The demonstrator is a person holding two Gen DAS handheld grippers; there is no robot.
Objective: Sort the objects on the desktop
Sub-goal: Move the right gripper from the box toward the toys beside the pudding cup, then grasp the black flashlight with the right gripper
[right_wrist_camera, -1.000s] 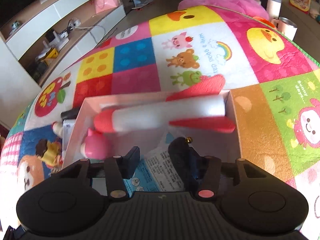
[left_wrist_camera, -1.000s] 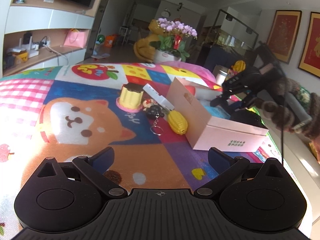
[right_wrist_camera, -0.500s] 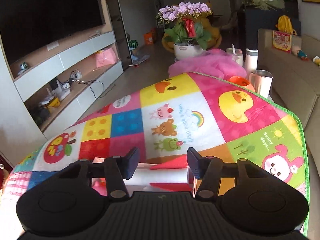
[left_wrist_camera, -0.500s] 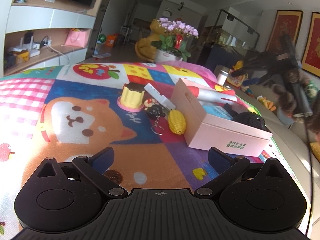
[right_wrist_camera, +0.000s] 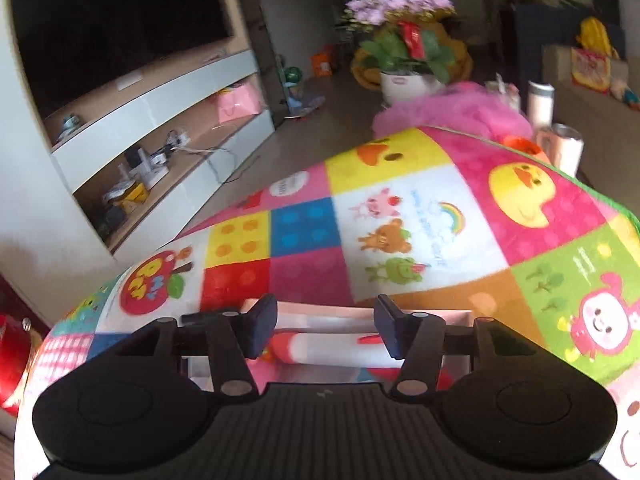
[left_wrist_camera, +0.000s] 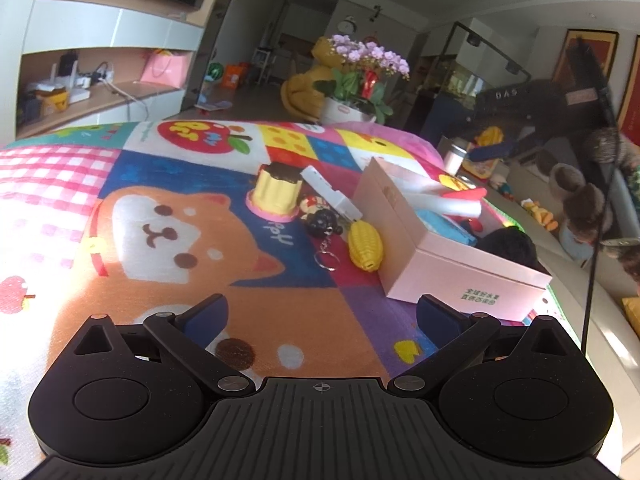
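Note:
A pink box sits on the cartoon blanket and holds a white and red rocket toy, a blue packet and a black item. Left of the box lie a yellow corn toy, a black keychain, a white bar and a yellow pudding toy. My left gripper is open and empty, low over the blanket, short of them. My right gripper is open and empty above the box, over the rocket toy.
Cups and a bottle stand beyond the blanket's far right edge. A flower pot and a TV shelf stand farther back. A sofa with toys lies right of the box.
My right gripper rose out of the box, opened wider and tilted up toward the room. My left gripper held still.

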